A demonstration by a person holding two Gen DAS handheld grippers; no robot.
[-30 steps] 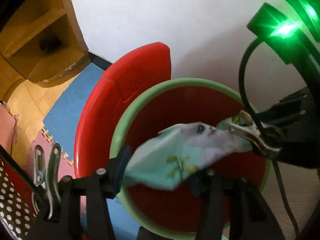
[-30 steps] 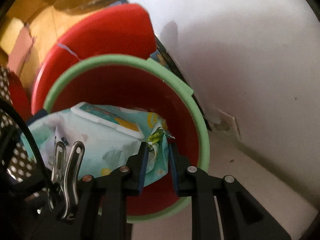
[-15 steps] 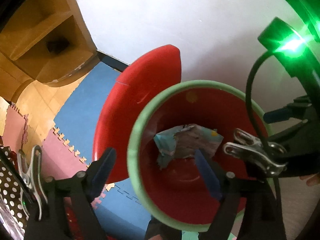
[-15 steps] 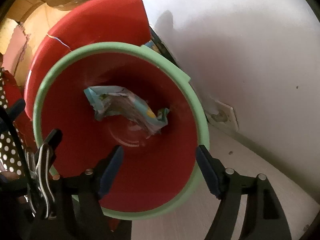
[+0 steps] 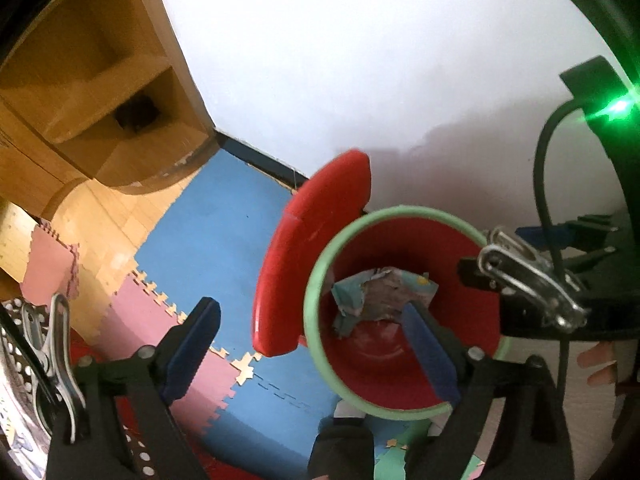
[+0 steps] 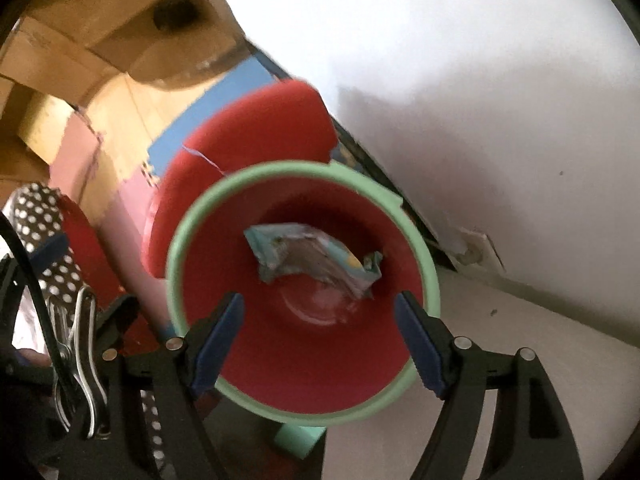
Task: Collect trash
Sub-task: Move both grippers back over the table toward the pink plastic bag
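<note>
Wrapper: crumpled pale-blue printed wrapper (image 6: 316, 258) lying loose at the bottom of the bin, touching neither gripper; also seen in the left wrist view (image 5: 380, 294), partly behind a blue pad.
Bin: red bin (image 6: 304, 360) with a pale-green rim, seen from almost straight above; its inner floor is glossy and bare around the wrapper.
Lid: red lid (image 5: 316, 252) tipped up behind the bin on the wall side, its underside facing the opening; a thin pale scratch crosses it.
Left gripper: left gripper (image 5: 316, 350) released, its jaws opening wide, nothing between them; one blue pad over the foam mat, the other over the bin mouth.
Right gripper: right gripper (image 6: 320, 340) released, jaws spread almost as wide as the bin's mouth and empty; it points down into the bin, above the wrapper and apart from it.
Clips: a metal spring clip (image 5: 528, 280) on the right gripper's body and another (image 6: 76, 364) on the left gripper's, each next to a black cable.
Hand: fingertips of a person's hand (image 5: 600, 366) at the right edge of the left wrist view.
Floor: interlocking foam mats, blue (image 5: 216, 232) and pink (image 5: 132, 312), beside bare wooden flooring; pale floor on the bin's other side.
Surroundings: white wall (image 6: 460, 80) with a dark skirting behind the bin; wooden shelf unit (image 5: 92, 92) at upper left; red cloth with white dots (image 6: 36, 224) at the left edge.
</note>
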